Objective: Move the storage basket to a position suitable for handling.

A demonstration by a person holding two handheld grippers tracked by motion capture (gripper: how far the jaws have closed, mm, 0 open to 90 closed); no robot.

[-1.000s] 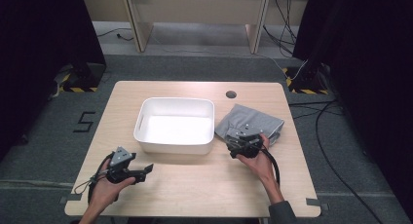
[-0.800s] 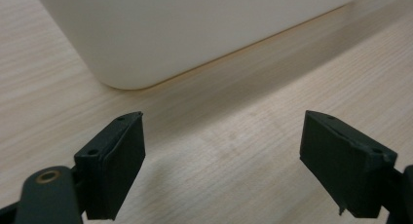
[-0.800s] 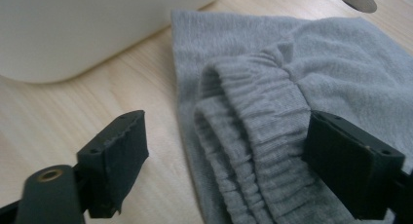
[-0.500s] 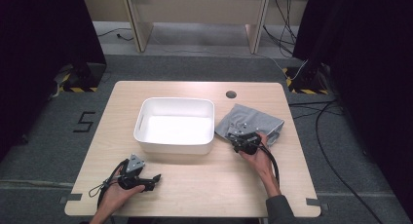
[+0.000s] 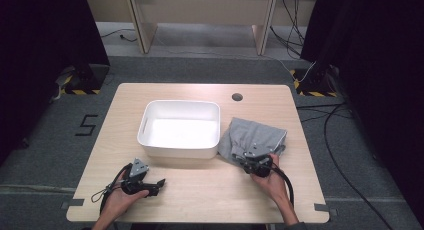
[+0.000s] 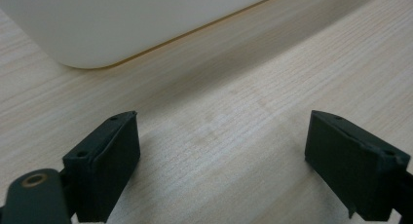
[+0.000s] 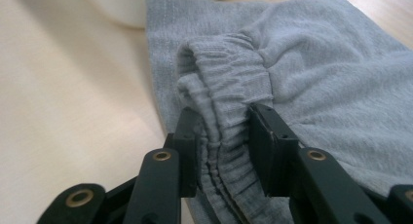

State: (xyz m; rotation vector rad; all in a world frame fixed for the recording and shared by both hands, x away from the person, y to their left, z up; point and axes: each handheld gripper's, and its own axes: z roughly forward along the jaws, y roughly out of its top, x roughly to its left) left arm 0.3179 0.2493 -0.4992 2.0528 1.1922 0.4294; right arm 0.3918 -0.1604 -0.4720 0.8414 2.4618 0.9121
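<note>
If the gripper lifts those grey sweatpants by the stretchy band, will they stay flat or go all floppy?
Probably floppy: the grey sweatpants lie in soft folds, and the elastic waistband bunches where the right gripper pinches it. The rest would likely dangle below. They look light, and the ribbed fabric seems unlikely to slip out.

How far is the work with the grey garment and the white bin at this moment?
Done: nothing is in the white bin yet. In hand: the right gripper is shut on the ribbed cuff of the grey garment, which lies on the table beside the bin. The left gripper is open over bare wood. Left: probably lifting the garment into the bin.
</note>
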